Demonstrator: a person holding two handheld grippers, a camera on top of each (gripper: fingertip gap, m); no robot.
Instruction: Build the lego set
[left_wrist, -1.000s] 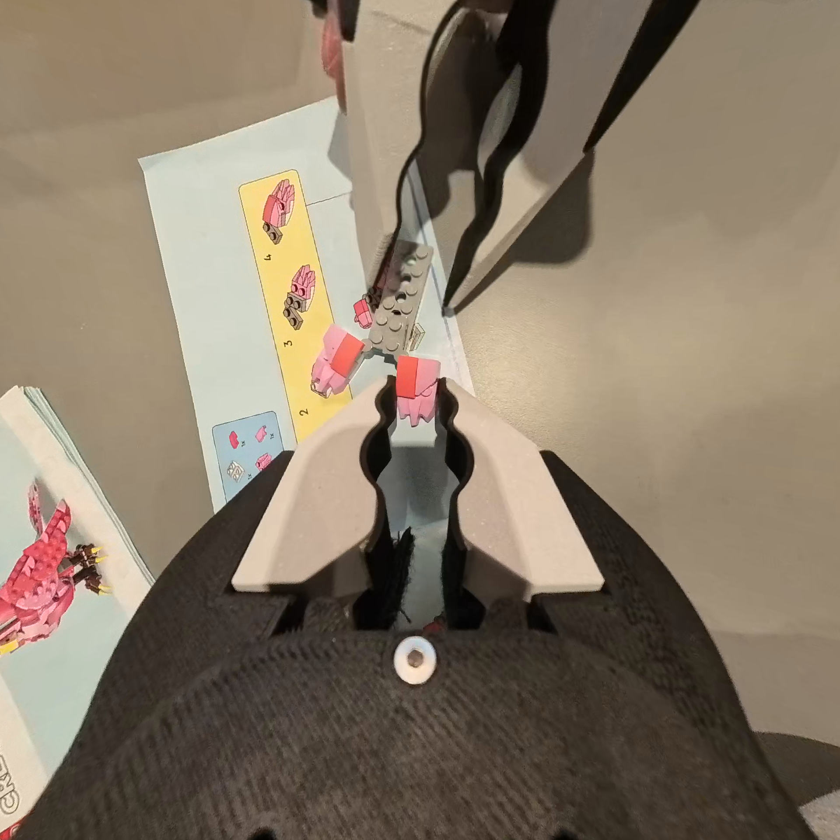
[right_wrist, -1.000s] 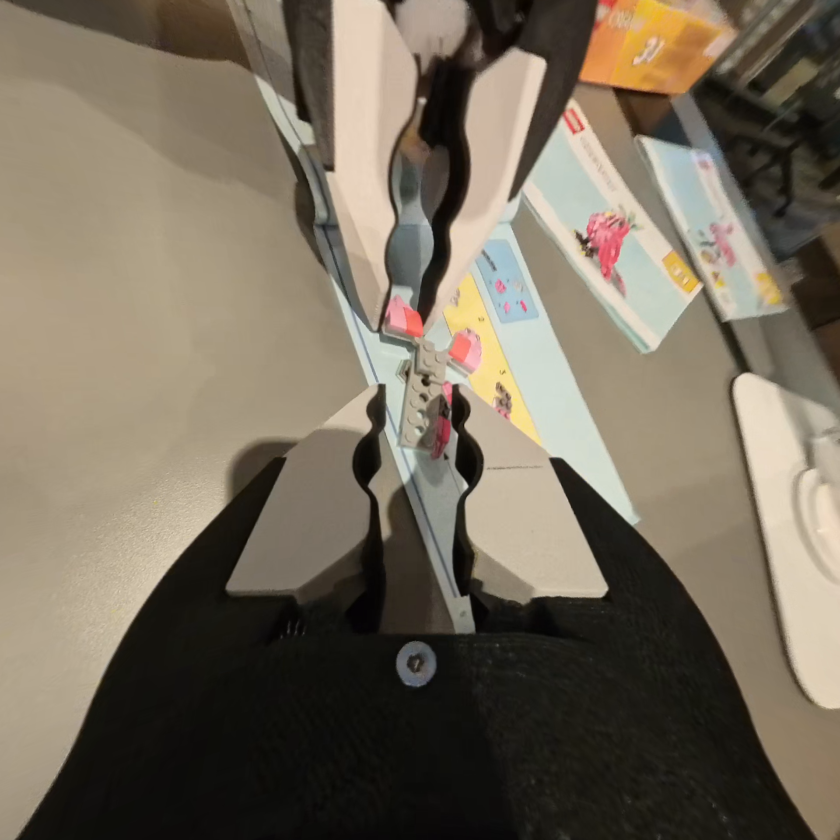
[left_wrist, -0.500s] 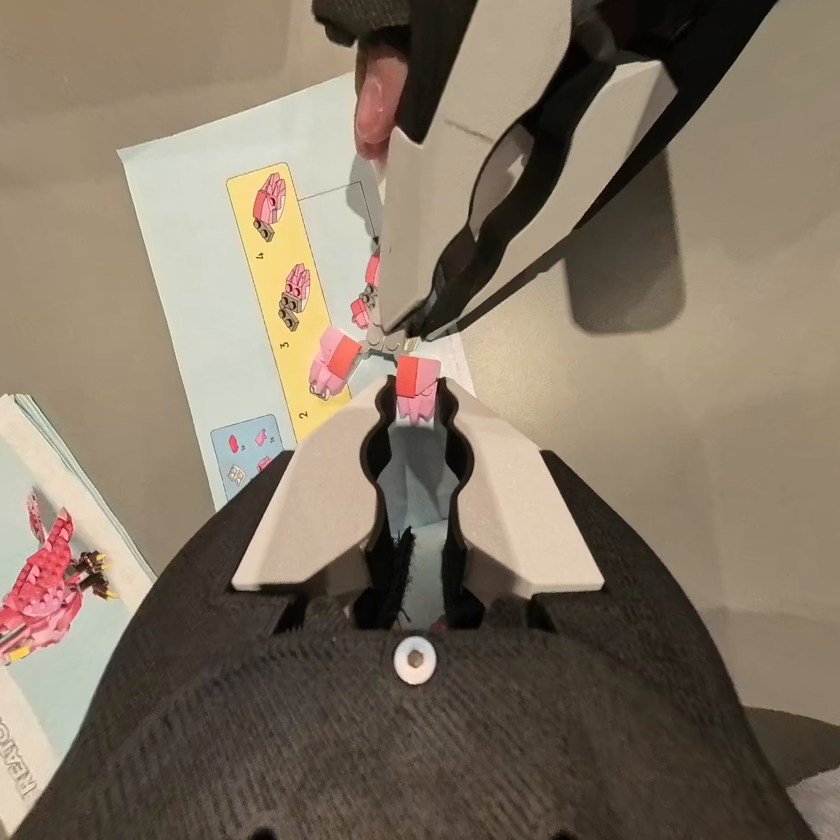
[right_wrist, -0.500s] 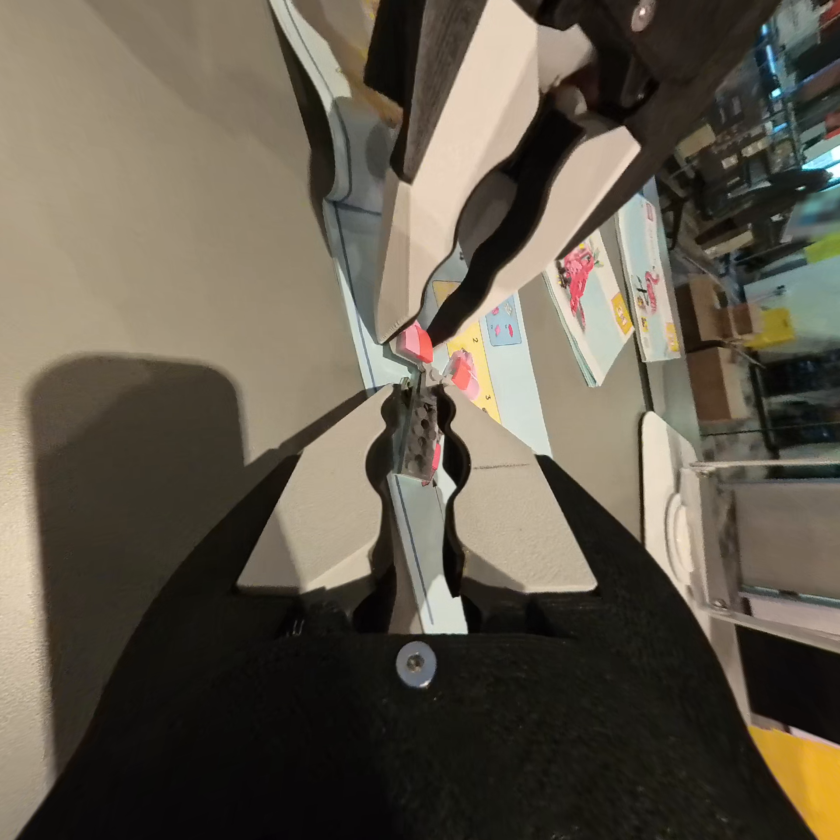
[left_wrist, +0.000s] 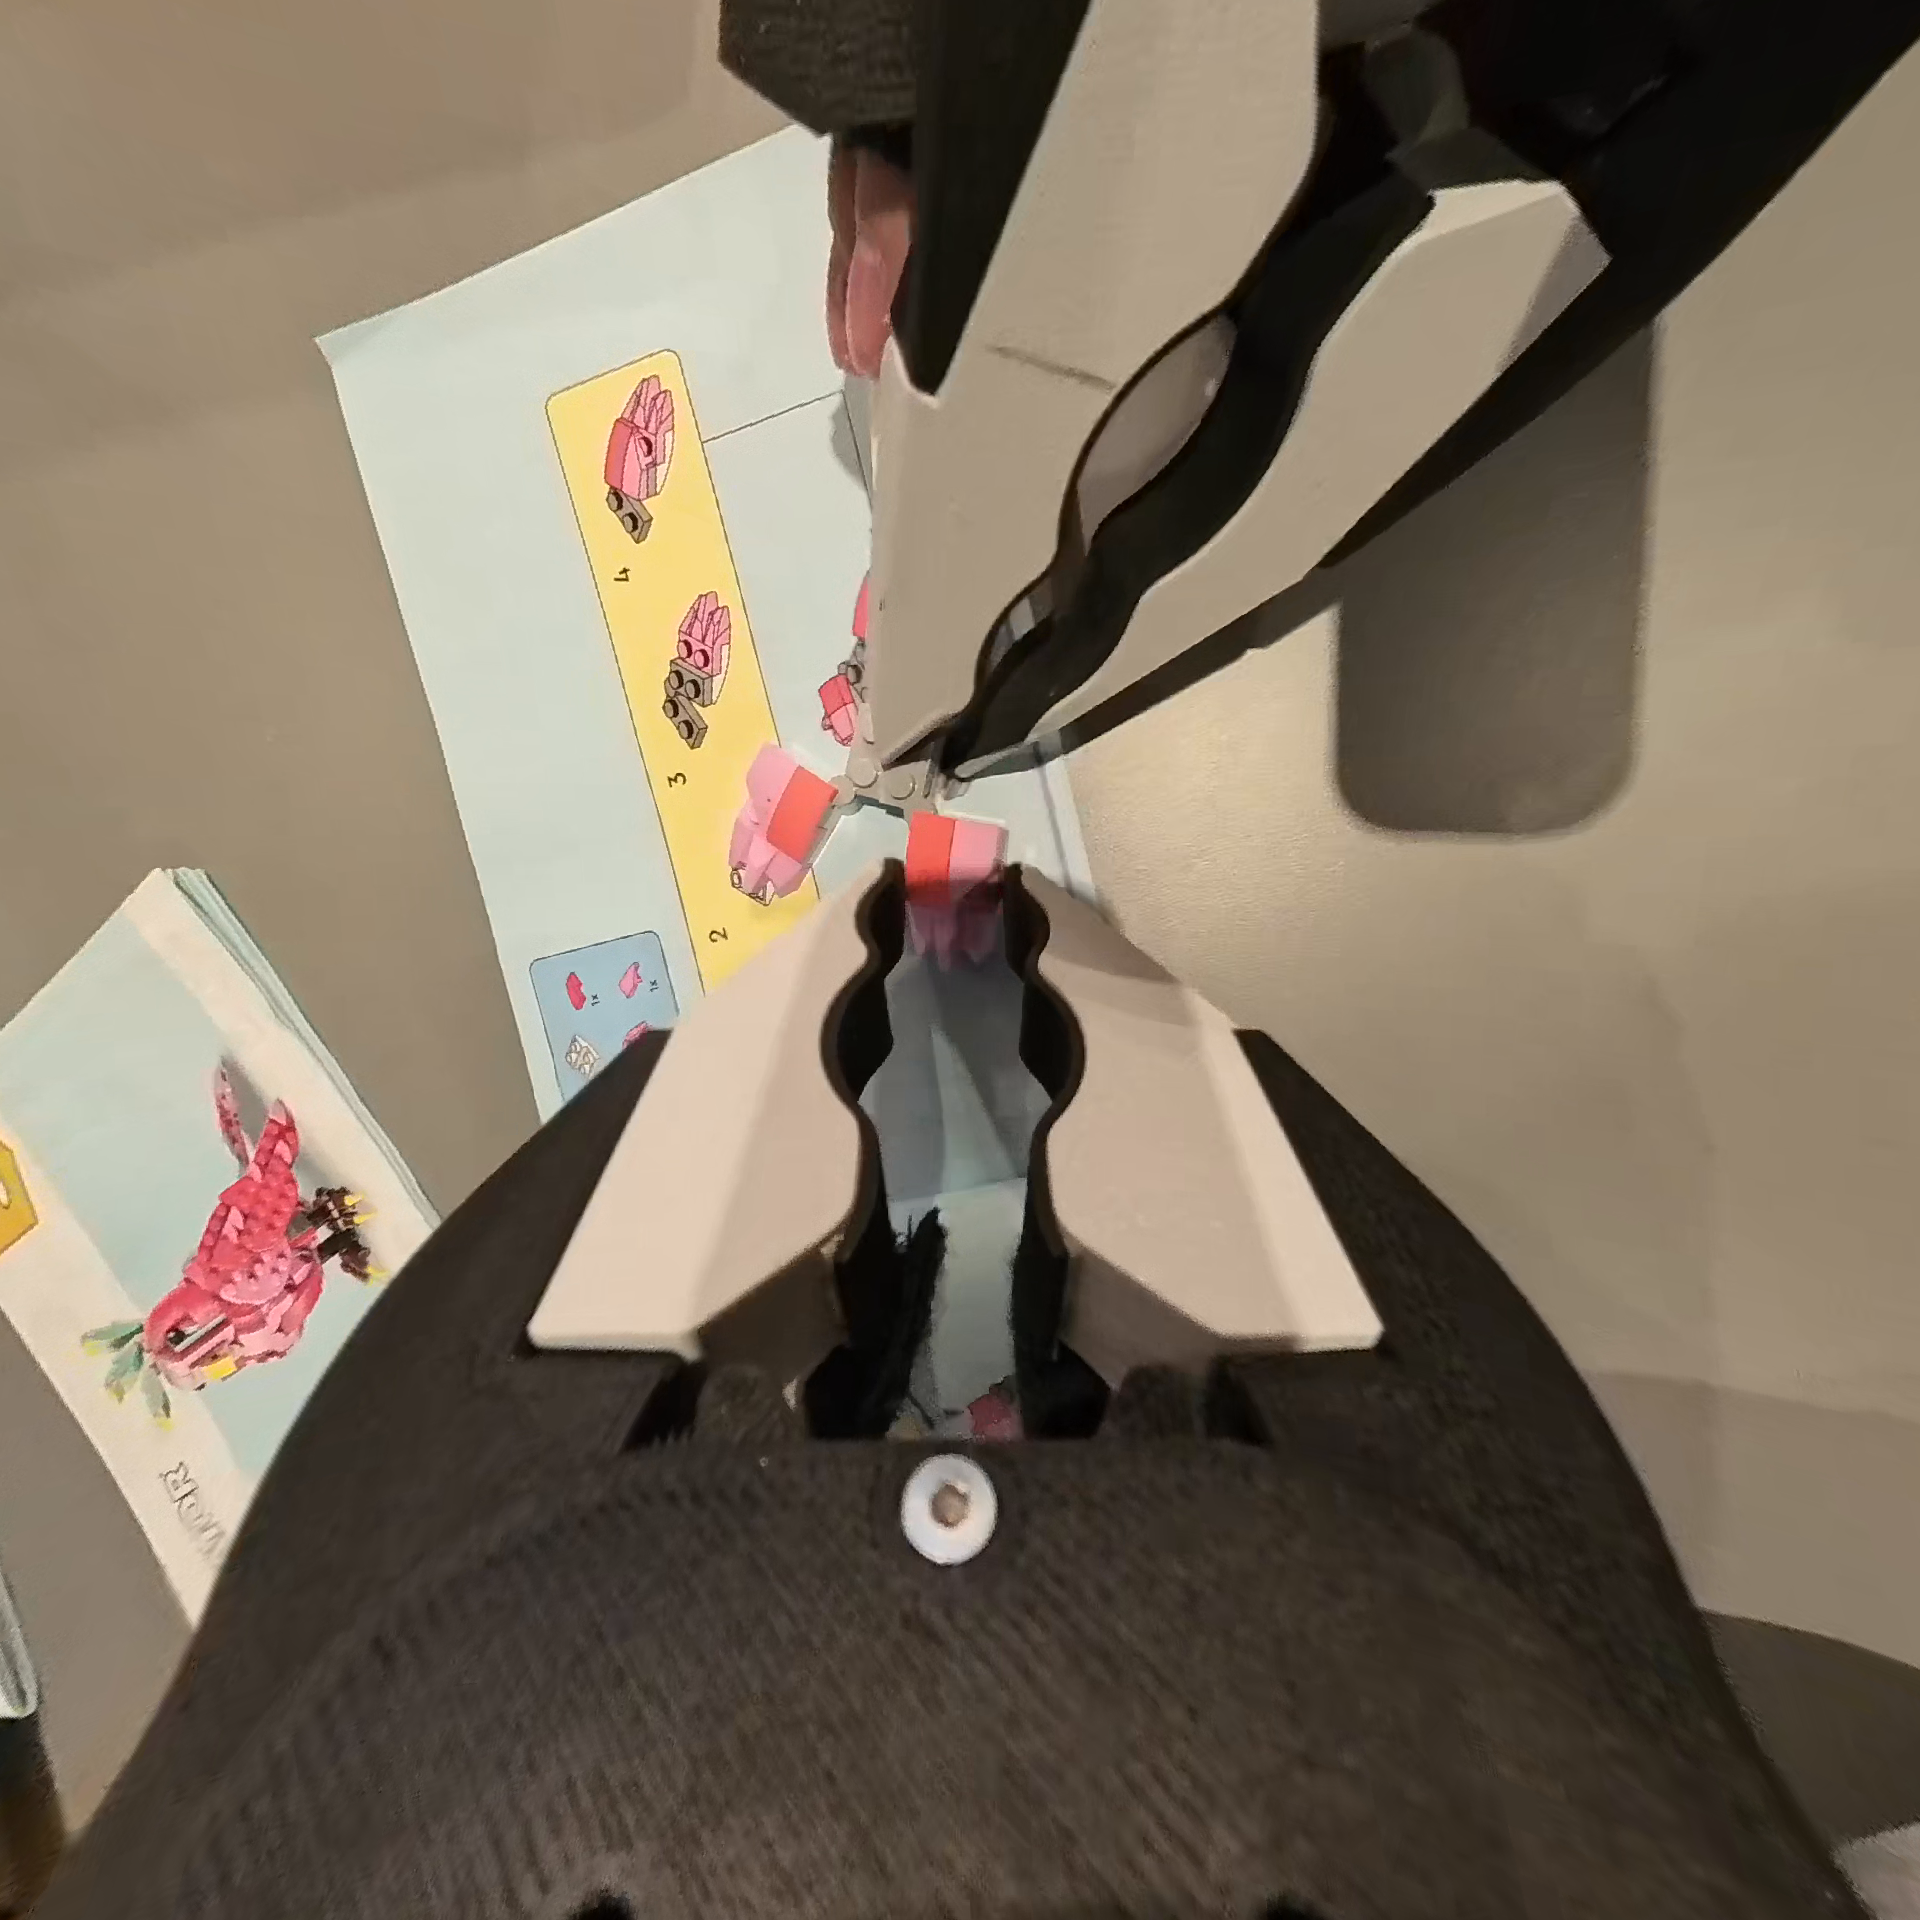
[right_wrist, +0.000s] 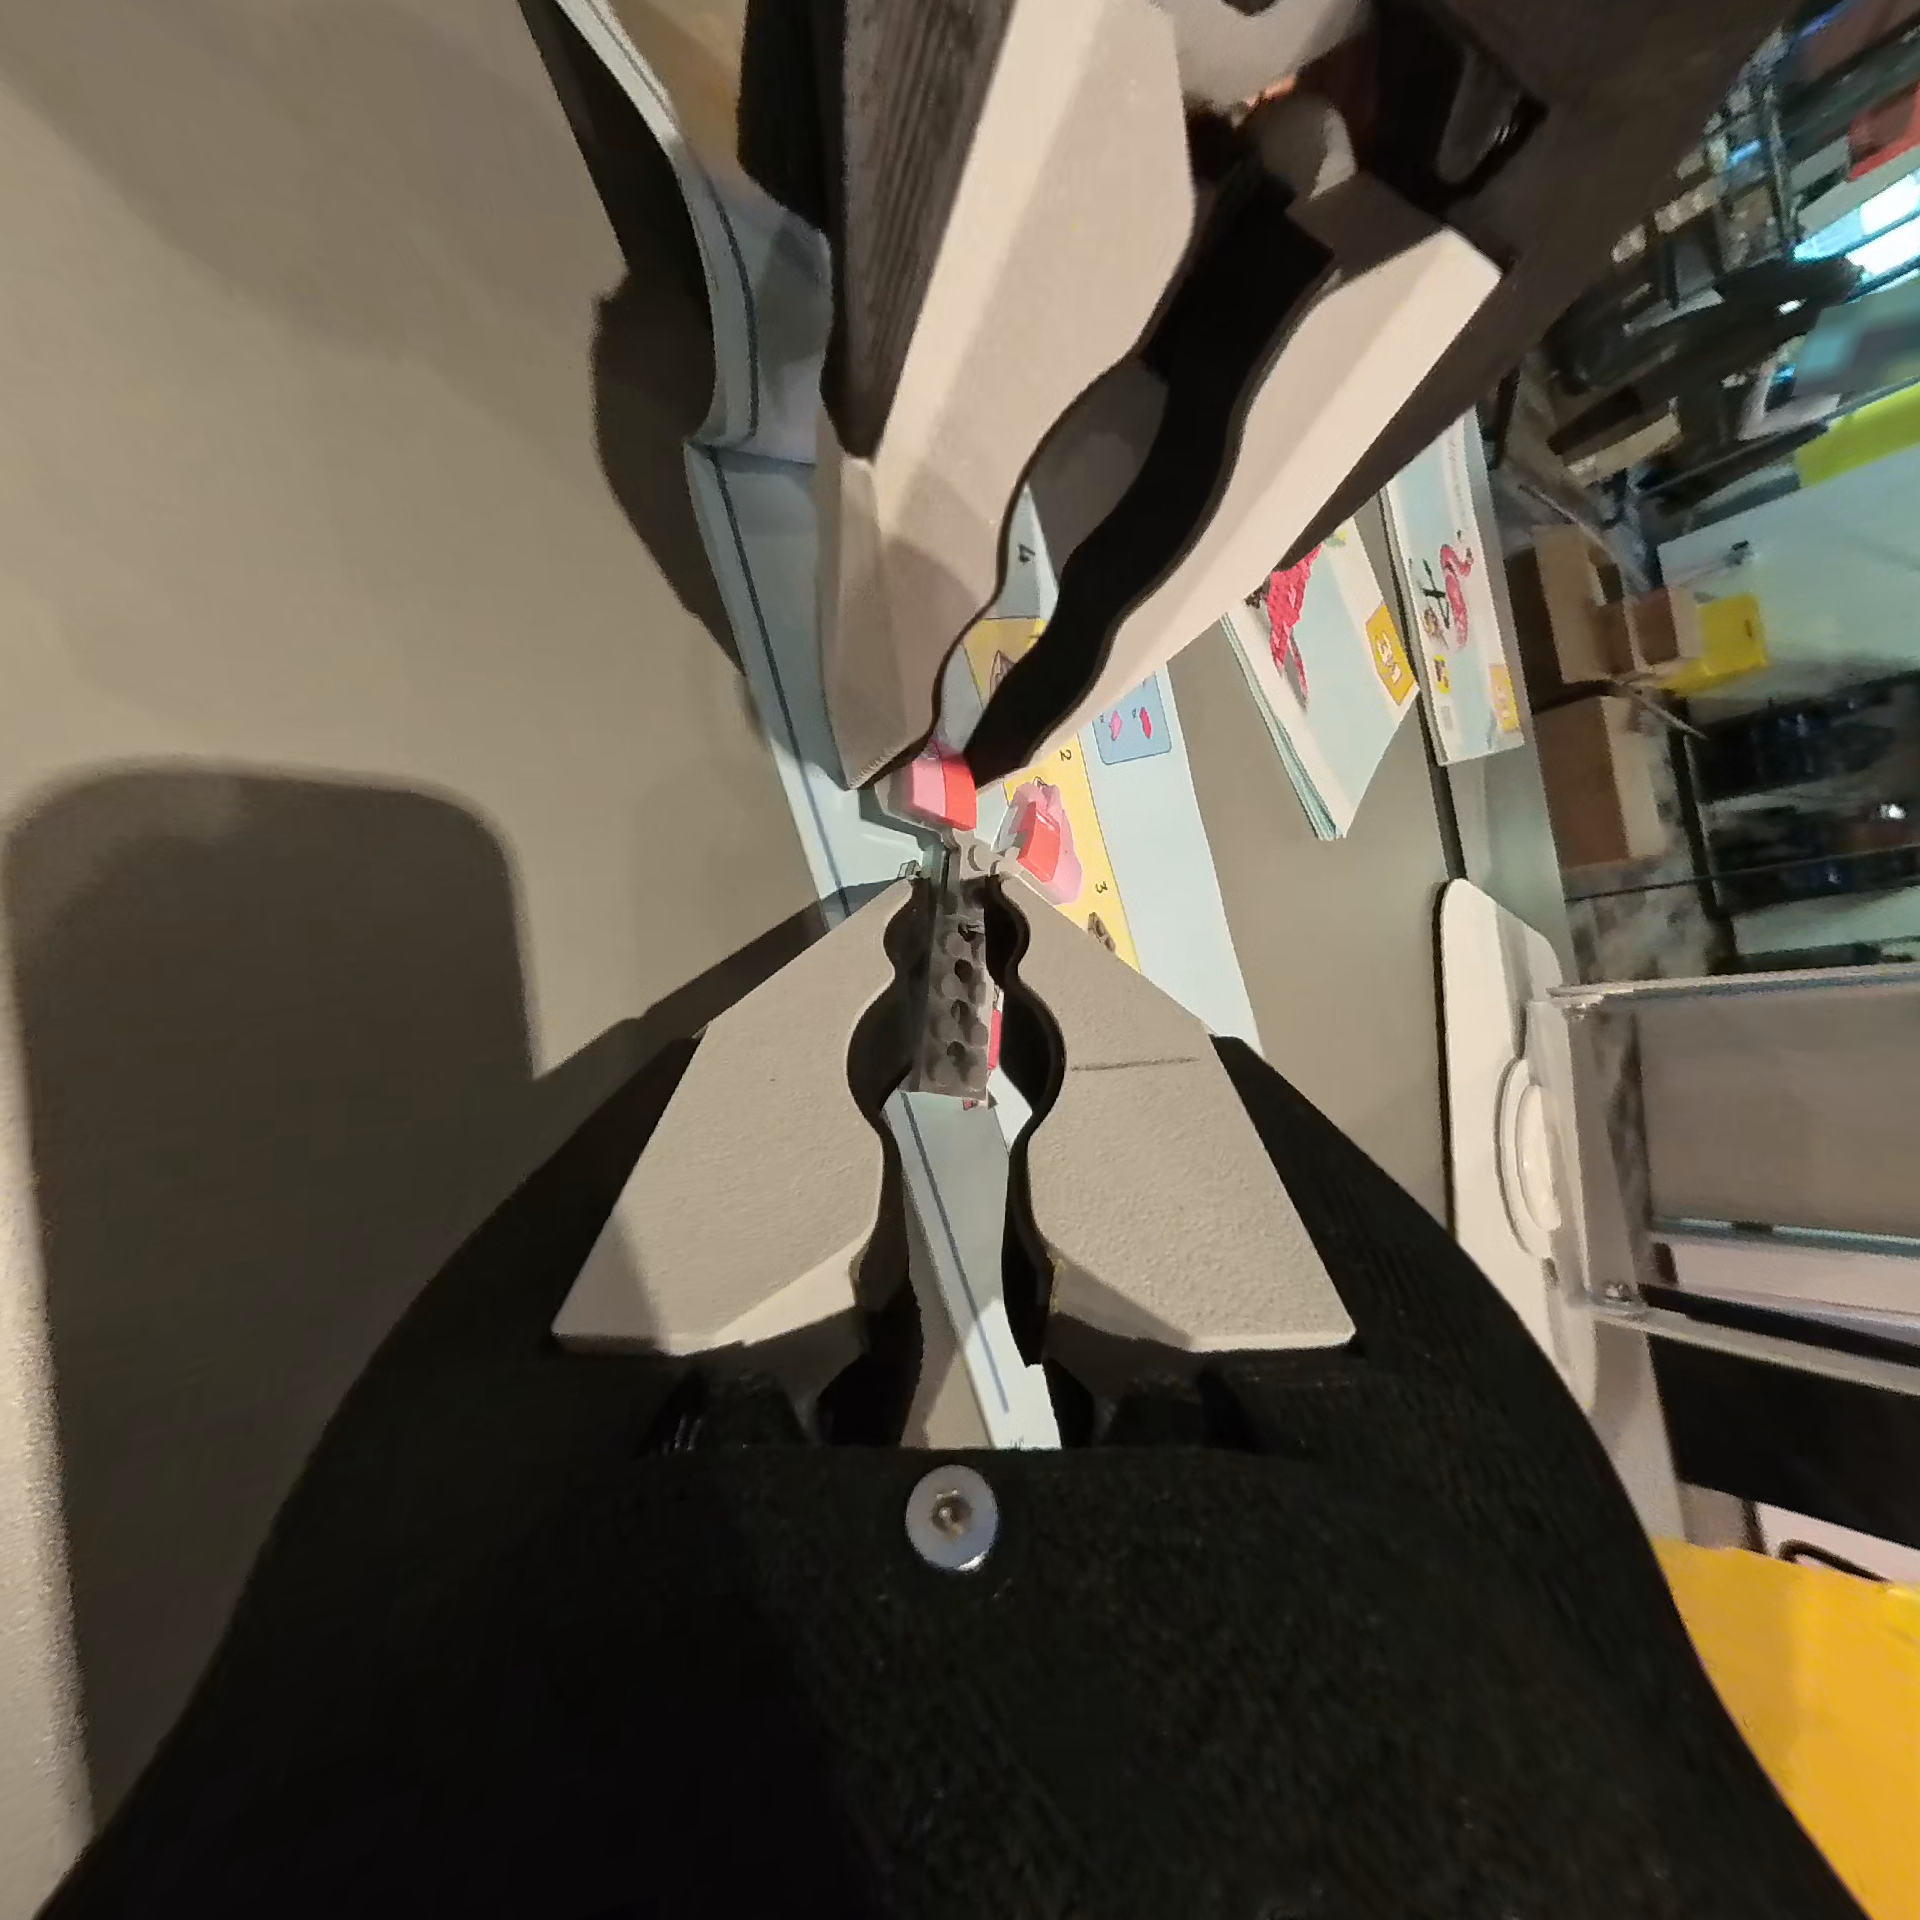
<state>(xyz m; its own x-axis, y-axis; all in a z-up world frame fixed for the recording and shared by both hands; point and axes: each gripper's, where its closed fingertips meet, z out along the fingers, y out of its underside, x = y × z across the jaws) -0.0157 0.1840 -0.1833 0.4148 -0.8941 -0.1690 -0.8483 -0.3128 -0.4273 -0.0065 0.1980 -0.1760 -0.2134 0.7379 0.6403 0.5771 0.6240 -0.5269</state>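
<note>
My left gripper (left_wrist: 951, 883) is shut on a pink and red leg piece (left_wrist: 951, 857), which also shows in the right wrist view (right_wrist: 935, 790). My right gripper (right_wrist: 951, 914) is shut on a grey studded plate (right_wrist: 951, 1008) and holds it on edge. In the left wrist view the right gripper (left_wrist: 930, 758) comes down from above, and only the plate's near end (left_wrist: 883, 779) shows at its tips. A second pink and red leg (left_wrist: 784, 831) hangs on the plate's left corner; it also shows in the right wrist view (right_wrist: 1039, 836). The held leg sits just below the plate's end, almost touching.
An open instruction sheet (left_wrist: 623, 582) lies under the pieces on the grey table (left_wrist: 1455, 1039). Closed booklets (left_wrist: 177, 1174) lie to the left. In the right wrist view a white tray (right_wrist: 1496, 1091), a clear stand (right_wrist: 1745, 1143) and a yellow box (right_wrist: 1818, 1714) sit at the right. Both grippers' tips are close together, under 4 cm apart.
My right gripper came down over the grey plate, shut on it and tipped it up on edge. My left gripper kept hold of the leg piece by the plate's end.
</note>
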